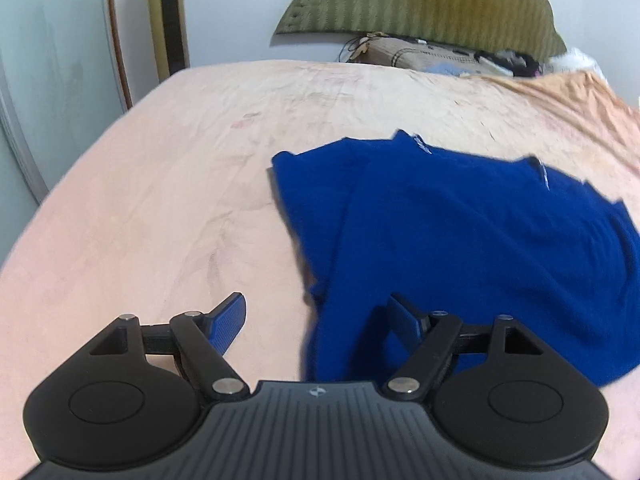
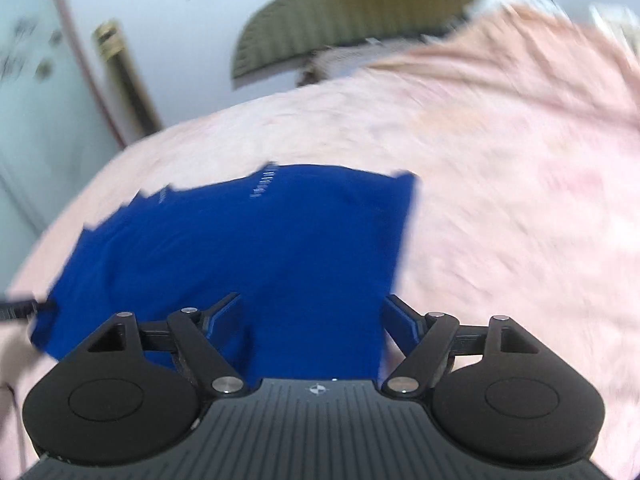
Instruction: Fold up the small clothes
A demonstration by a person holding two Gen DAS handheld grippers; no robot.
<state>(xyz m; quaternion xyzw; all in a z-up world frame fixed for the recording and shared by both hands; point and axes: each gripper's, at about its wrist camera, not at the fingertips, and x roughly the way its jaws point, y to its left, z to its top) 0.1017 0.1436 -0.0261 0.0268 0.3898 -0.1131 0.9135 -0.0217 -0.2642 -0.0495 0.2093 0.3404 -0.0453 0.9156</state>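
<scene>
While the blue garment [image 1: 460, 240] lies loose on the pink bedsheet [image 1: 160, 180], your main risk is undoing the fold it seems to have. In the left wrist view it fills the centre and right of the frame, one layer lapped over another along a slanting edge; that top layer looks unpinned, so a fingertip dragging through it could pull it askew. The right wrist view is badly smeared, which suggests quick movement, and a fast sweep close to the cloth could snag an edge or bunch the sheet beneath.

Your left gripper [image 1: 316, 320] stands spread wide and pinches nothing. Its left finger sits over bare sheet at the lower left, while the right one overlaps the garment's lower edge; whether it touches the cloth I cannot tell. Your right gripper [image 2: 314, 316] is likewise spread wide and empty, with blue fabric [image 2: 240, 240] showing in the gap between the fingers but not clamped. In that view the garment spans the left and centre, its right edge ending near the right finger.
</scene>
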